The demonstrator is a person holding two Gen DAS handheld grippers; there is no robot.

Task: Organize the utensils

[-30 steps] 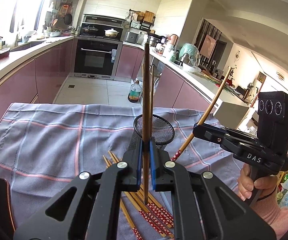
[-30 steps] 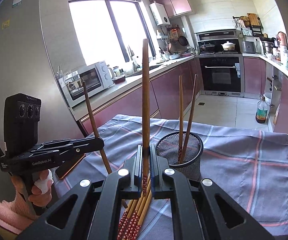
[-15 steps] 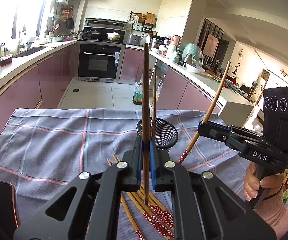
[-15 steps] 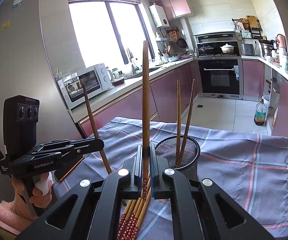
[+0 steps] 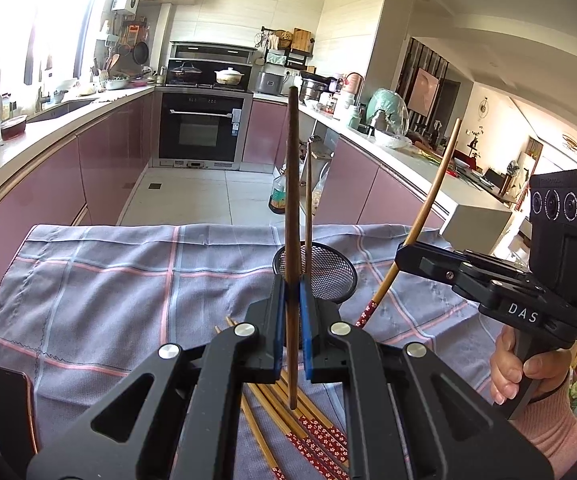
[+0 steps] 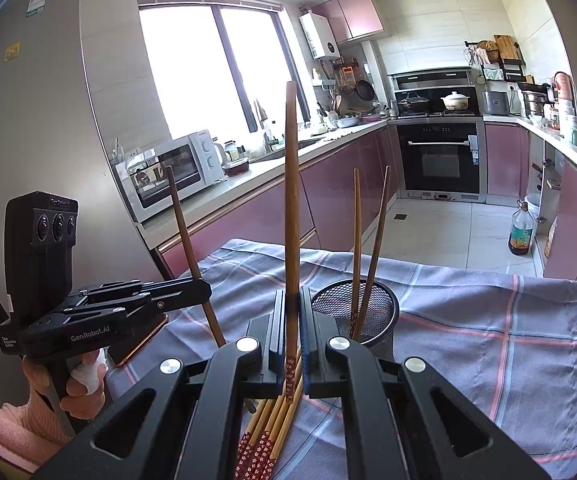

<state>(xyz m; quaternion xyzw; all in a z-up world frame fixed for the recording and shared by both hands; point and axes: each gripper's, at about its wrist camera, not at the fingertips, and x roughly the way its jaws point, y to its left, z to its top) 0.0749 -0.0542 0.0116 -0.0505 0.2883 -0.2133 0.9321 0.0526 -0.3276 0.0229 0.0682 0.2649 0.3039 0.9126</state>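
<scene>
Holder (image 5: 315, 270) nearer; chopsticks (image 5: 292, 208) seemingly upright.

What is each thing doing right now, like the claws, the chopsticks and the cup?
Left claw: shut on a dark chopstick, held upright.
Right claw: shut on a chopstick with a red patterned end, upright.
Mesh cup: standing upright, two chopsticks leaning inside.
Loose chopsticks: lying flat on the cloth.
Oven: door closed.
</scene>
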